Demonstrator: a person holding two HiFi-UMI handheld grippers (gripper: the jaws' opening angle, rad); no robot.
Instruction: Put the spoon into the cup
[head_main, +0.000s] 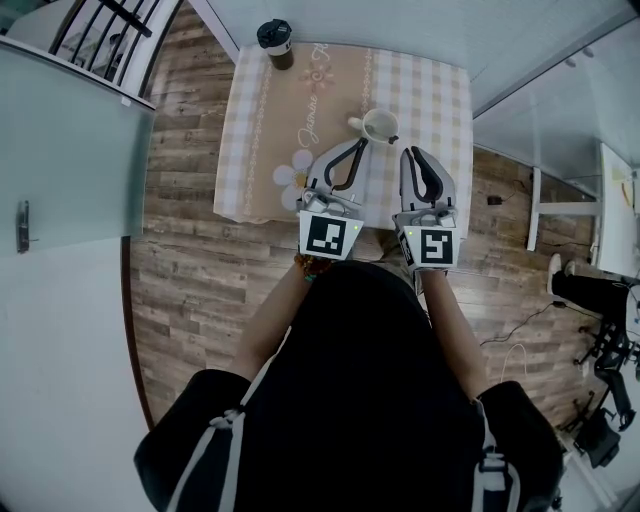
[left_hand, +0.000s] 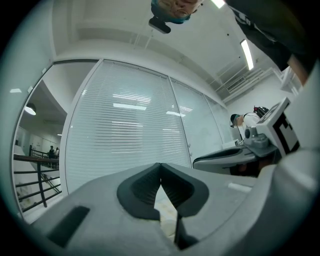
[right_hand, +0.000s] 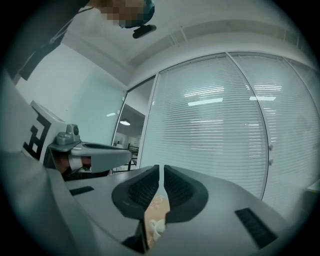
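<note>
left claw (head_main: 357, 144) pressed together, right claw (head_main: 410, 153) a slit apart, both just beside the cup (head_main: 381, 125); lidded tumbler (head_main: 275, 43) well apart.

The head view looks steeply down on the table (head_main: 250, 150), left gripper (head_main: 358, 146) and right gripper (head_main: 413, 153). Each gripper view looks level along its jaws toward blinds (left_hand: 125, 135), sharing also the other gripper.

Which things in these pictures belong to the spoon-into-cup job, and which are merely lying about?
Belonging to the job: white cup; left gripper; right gripper. No spoon can be clearly made out.

Lying about: dark lidded tumbler at the table's far edge; checked tablecloth.
</note>
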